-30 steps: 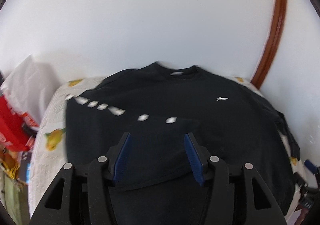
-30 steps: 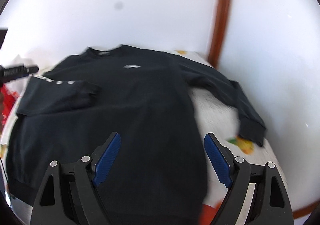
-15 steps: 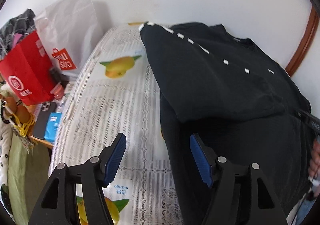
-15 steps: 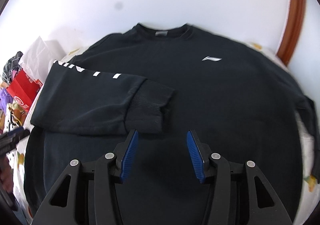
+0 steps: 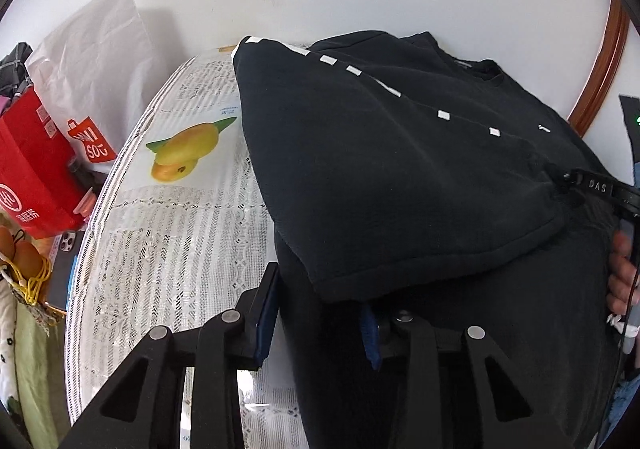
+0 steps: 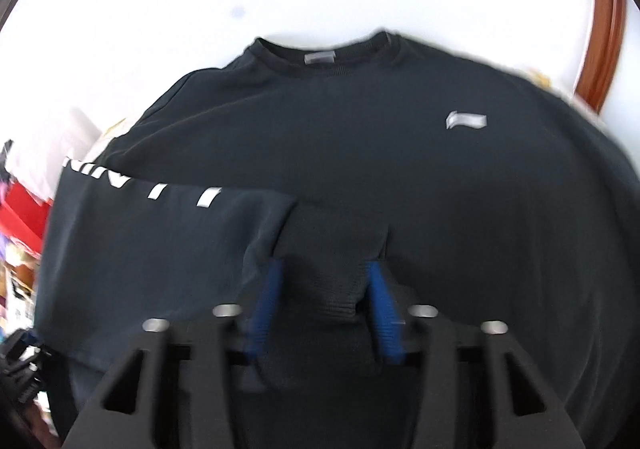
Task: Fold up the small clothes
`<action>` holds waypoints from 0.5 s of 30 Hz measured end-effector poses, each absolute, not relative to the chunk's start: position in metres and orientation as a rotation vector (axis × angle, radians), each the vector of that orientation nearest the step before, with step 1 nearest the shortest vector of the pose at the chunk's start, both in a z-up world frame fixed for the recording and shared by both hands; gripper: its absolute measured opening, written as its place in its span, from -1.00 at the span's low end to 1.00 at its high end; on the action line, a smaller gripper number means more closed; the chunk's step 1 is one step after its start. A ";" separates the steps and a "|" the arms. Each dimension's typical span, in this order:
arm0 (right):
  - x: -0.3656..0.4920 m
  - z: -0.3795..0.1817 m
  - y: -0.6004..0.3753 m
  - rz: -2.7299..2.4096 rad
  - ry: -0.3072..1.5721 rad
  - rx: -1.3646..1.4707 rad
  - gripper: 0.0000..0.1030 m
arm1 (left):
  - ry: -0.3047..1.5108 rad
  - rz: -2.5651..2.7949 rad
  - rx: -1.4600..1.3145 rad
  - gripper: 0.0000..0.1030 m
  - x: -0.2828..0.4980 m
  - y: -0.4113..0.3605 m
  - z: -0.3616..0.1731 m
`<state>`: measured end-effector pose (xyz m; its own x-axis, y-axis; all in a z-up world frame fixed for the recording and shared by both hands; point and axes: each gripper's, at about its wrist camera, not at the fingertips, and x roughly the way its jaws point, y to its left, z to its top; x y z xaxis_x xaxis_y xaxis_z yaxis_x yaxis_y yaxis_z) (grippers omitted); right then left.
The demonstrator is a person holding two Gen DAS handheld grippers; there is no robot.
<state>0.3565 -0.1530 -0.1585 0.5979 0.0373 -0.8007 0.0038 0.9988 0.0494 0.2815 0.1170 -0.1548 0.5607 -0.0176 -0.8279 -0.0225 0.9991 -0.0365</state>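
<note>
Moved: both grippers have just been closing, left gripper [image 5: 320, 313] on the sweatshirt [image 5: 400, 169] edge, right gripper [image 6: 324, 289] on the cuff [image 6: 328, 249].
Fingers: gripping cloth.
Progress: one sleeve folded; rest unfolded.

My left gripper [image 5: 320, 313] sits low in the frame, angled downward; its jaws have just been closing, with dark fabric between the blue pads. My right gripper [image 6: 324, 297] sits at bottom centre, jaws likewise just closing, cloth bunched between them. My right hand [image 5: 622, 277] shows at the right edge of the left view.
</note>
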 end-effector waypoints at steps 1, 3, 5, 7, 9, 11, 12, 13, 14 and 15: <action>0.358 -0.155 -0.153 0.013 0.920 0.023 -0.81 | 0.971 0.005 -0.044 -0.34 0.281 0.117 -0.155; 0.356 -0.141 -0.161 0.066 0.880 0.053 -0.83 | 0.967 0.014 -0.044 -0.34 0.281 0.120 -0.155; 0.350 -0.121 -0.174 0.072 0.809 0.086 -0.84 | 0.967 0.023 -0.052 -0.34 0.282 0.123 -0.156; 0.344 -0.103 -0.191 0.055 0.756 0.115 -0.84 | 0.969 0.025 -0.065 -0.33 0.283 0.126 -0.156; 0.340 -0.089 -0.208 0.029 0.711 0.128 -0.84 | 0.968 0.045 -0.053 -0.32 0.283 0.127 -0.156; 0.338 -0.080 -0.226 -0.019 0.684 0.136 -0.84 | 0.969 0.047 -0.058 -0.31 0.283 0.128 -0.156; 0.337 -0.077 -0.237 -0.037 0.676 0.148 -0.84 | 0.969 0.048 -0.056 -0.31 0.283 0.128 -0.156; 0.337 -0.075 -0.248 -0.049 0.674 0.162 -0.84 | 0.968 0.048 -0.054 -0.31 0.282 0.128 -0.156; 0.337 -0.074 -0.257 -0.061 0.673 0.173 -0.84 | 0.968 0.050 -0.054 -0.31 0.282 0.128 -0.157; 0.336 -0.074 -0.267 -0.080 0.669 0.183 -0.84 | 0.968 0.052 -0.053 -0.31 0.283 0.127 -0.157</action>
